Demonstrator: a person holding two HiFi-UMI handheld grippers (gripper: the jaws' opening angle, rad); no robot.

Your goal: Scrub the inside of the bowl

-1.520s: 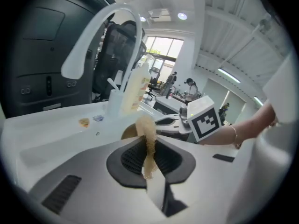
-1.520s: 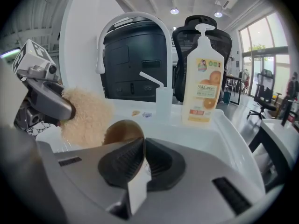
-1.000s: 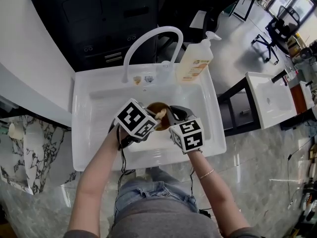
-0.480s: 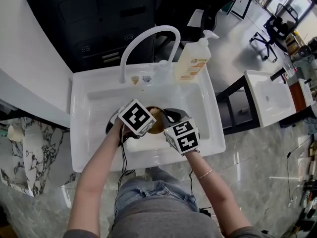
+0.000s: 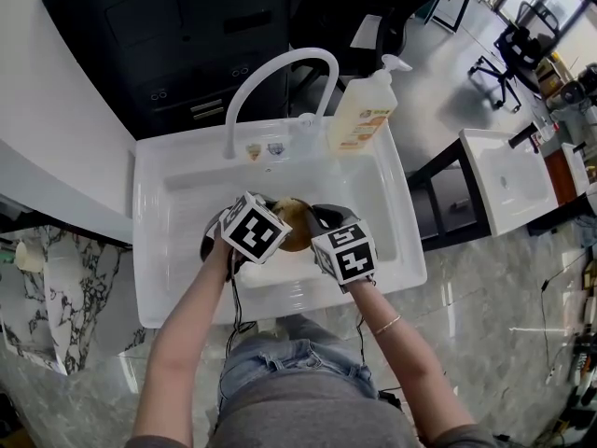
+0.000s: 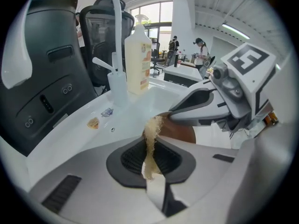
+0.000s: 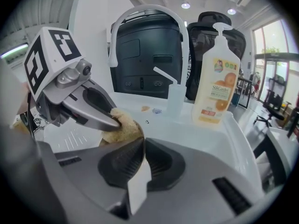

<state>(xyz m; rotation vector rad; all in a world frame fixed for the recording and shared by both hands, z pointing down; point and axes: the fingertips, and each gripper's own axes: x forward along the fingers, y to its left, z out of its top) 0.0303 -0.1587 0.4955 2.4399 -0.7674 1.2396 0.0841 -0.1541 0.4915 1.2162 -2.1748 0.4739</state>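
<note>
Left claw (image 6: pixel 152 143) is clamping thin on a tan scrub pad (image 6: pixel 152 125), held edge-on so its free end is pushing into the brown bowl (image 5: pixel 295 227). The bowl is sitting low in the white sink (image 5: pixel 177 203), between both claws. Right claw (image 7: pixel 141 146) is pinching nearly closed on what appears to be the bowl's near rim, only a sliver of it showing; I judge this is bracing the bowl against the scrubbing push. The marker cubes are covering most of the bowl from above, and its floor and tilt are hiding from every view.
</note>
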